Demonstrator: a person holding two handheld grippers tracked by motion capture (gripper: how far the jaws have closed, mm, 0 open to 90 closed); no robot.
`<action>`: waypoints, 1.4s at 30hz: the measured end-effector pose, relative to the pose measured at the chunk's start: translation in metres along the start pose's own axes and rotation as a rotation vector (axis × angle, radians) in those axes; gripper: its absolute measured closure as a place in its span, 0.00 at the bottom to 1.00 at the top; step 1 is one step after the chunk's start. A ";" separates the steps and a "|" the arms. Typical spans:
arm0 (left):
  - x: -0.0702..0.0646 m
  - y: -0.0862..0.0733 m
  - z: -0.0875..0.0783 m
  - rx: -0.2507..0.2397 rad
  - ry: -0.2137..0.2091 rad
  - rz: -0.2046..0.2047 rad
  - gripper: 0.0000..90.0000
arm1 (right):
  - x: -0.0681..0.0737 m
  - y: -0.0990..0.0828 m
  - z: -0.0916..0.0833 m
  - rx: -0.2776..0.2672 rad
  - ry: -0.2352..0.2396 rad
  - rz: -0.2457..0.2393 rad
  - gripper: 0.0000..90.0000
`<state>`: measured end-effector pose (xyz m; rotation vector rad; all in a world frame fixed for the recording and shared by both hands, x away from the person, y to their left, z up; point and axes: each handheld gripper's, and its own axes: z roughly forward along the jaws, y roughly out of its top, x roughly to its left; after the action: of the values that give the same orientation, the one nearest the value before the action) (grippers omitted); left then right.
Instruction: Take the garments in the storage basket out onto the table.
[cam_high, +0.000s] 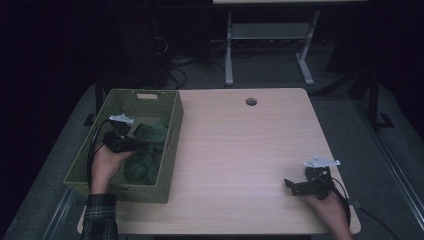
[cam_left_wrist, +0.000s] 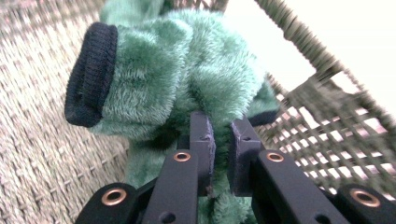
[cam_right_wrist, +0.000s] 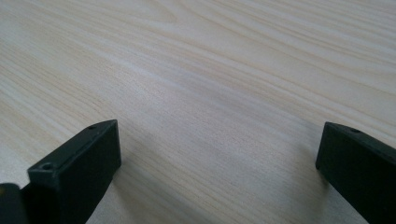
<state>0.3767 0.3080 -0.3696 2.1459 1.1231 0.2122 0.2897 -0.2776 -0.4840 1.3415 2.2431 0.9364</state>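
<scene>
No readable text, labels, brand marks, numbers or signs in any view.

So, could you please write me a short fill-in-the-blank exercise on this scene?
1. The left hand-held gripper is shut on the fluffy ____ garment.
2. The garment lies inside the woven ____.
3. The right hand-held gripper has its jaws ____ above the table.
4. The garment's cuff is ____ in colour.

Missing words: green; basket; open; black
</scene>
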 end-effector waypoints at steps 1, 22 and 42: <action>-0.001 0.001 -0.003 -0.018 -0.003 0.001 0.92 | 0.000 0.000 0.000 0.000 0.000 0.000 0.00; -0.009 0.022 -0.052 -0.235 -0.013 -0.007 0.94 | 0.000 0.000 0.000 -0.001 -0.001 0.001 0.00; -0.028 0.065 -0.106 -0.350 -0.006 0.054 0.95 | 0.000 0.000 0.000 -0.001 -0.001 0.002 0.00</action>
<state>0.3558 0.3149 -0.2438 1.8639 0.9460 0.3960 0.2896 -0.2776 -0.4840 1.3430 2.2406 0.9376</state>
